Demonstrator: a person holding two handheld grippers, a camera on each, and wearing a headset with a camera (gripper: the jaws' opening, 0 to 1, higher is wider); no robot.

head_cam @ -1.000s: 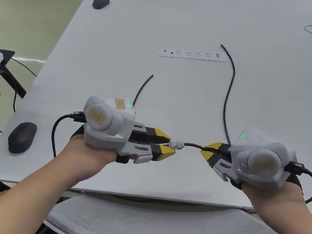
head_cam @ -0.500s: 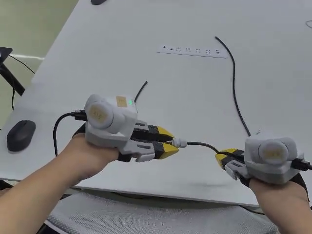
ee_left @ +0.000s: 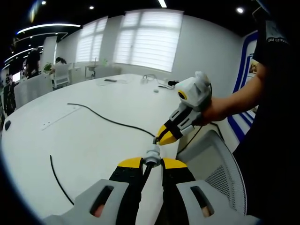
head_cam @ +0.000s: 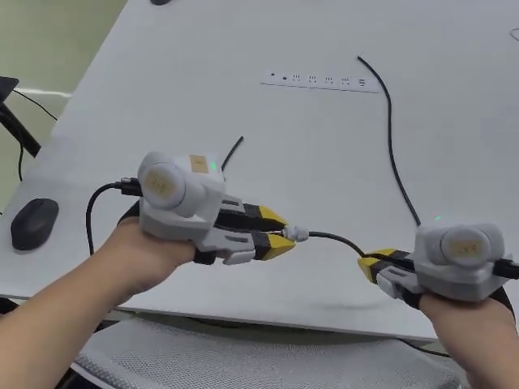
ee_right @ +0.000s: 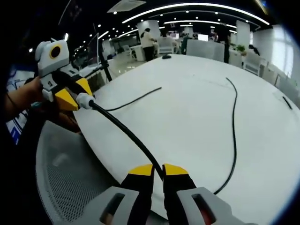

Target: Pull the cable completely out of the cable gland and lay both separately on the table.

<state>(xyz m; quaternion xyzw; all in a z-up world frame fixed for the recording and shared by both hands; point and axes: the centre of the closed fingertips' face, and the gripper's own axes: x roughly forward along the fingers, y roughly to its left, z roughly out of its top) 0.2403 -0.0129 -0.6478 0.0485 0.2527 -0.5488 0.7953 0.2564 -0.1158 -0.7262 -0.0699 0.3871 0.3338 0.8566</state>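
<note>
Head view: power strip [head_cam: 320, 82] and mouse [head_cam: 34, 223] lie well clear; left claw [head_cam: 285, 233] clamps the cable gland [head_cam: 298, 236], right claw [head_cam: 366, 264] the cable [head_cam: 336, 238].

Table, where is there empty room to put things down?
Free: white tabletop between short black cable end and long black cable stretch, in front of the white power strip. Crowded: near edge, with left tongs, grey cable gland, right tongs.

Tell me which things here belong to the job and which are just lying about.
Job: cable gland, held in the left tongs; cable, held in the right tongs.
Lying about: power strip; mouse.
</note>
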